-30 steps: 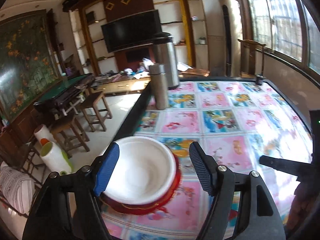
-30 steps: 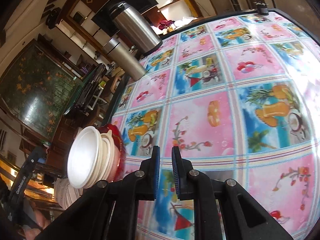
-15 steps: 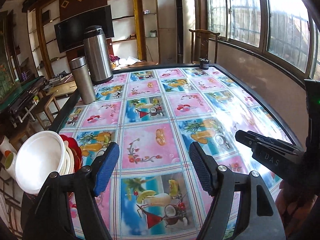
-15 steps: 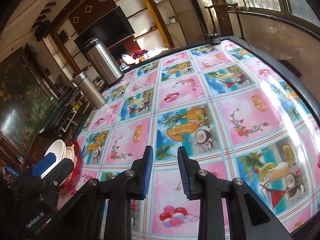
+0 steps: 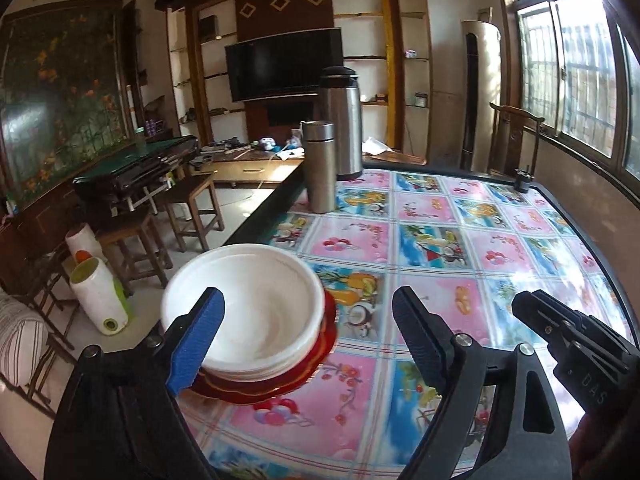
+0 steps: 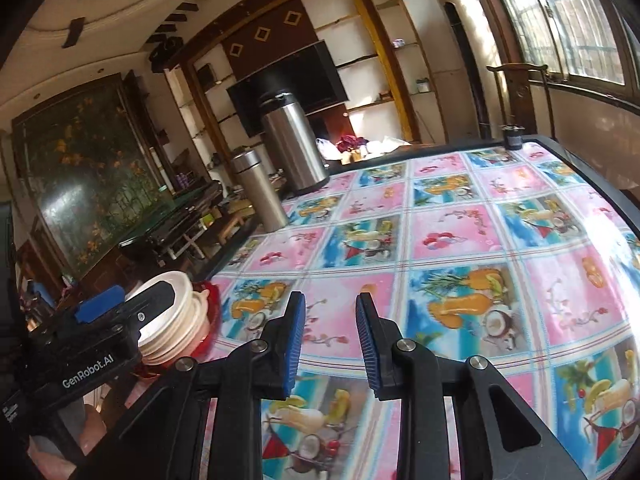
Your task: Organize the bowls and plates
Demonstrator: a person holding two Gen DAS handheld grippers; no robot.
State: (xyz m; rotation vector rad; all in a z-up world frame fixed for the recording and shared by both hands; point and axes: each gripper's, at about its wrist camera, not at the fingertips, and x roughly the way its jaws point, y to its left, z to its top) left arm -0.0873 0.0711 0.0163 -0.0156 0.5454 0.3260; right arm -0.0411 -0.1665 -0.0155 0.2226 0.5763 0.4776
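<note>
Swinging back from the middle of the table since half a second ago, the left gripper (image 5: pixel 308 330) again faces the stack of white bowls (image 5: pixel 256 308), which sits on red plates (image 5: pixel 316 368) near the left edge of the patterned tablecloth (image 5: pixel 440 240). Seen from the left wrist, its fingers stand wide apart and hold nothing; the blue-padded left finger (image 5: pixel 196 340) overlaps the near rim of the top bowl, though whether it touches cannot be told. Farther back on the cloth stand a slim steel flask (image 5: pixel 320 166) and, just behind it, a larger steel thermos (image 5: pixel 342 122). The right gripper (image 5: pixel 560 328) enters at the lower right, well apart from the stack. From the right wrist, the right gripper (image 6: pixel 330 340) has its tongs parted more widely than before, empty, above the tablecloth (image 6: pixel 460 232). The left gripper (image 6: pixel 120 312) appears at the left, over the white bowls (image 6: pixel 180 320) and red plates (image 6: pixel 210 300).
</note>
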